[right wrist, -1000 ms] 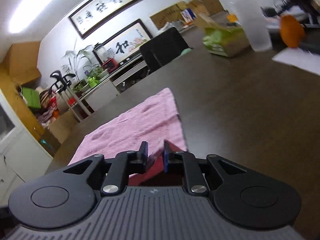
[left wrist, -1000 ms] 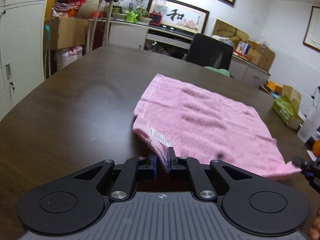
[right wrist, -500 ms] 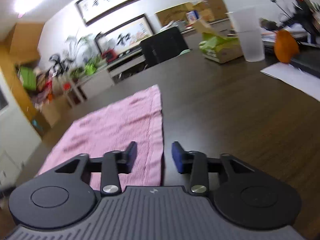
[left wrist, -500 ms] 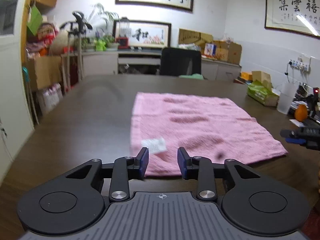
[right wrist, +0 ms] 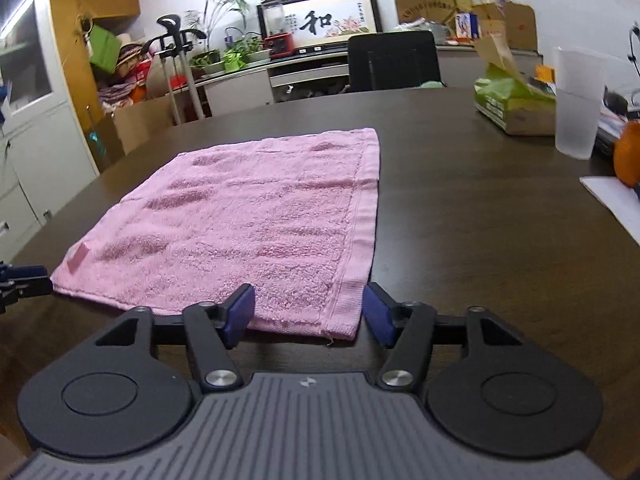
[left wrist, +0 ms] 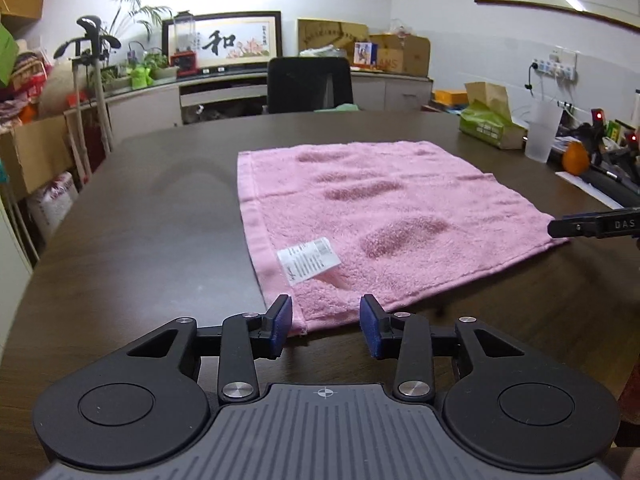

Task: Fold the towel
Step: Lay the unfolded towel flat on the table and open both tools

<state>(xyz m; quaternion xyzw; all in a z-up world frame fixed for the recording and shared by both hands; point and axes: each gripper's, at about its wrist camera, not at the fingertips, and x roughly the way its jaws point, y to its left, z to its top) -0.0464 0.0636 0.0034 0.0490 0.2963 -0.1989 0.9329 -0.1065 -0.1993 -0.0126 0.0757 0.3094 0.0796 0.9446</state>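
- Right now my left gripper (left wrist: 325, 326) and right gripper (right wrist: 310, 314) are both opening, gripping nothing.
- Each has a near corner of the pink towel (left wrist: 384, 216) just ahead of its fingertips.
- Flat on the table (left wrist: 140, 240), the towel's long axis runs across between my grippers.

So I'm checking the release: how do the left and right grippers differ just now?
The left gripper has narrower jaws than the right gripper. Left sits at the towel corner beside the white label; right at the plain-hemmed corner. Both are opening, pads clear of cloth.
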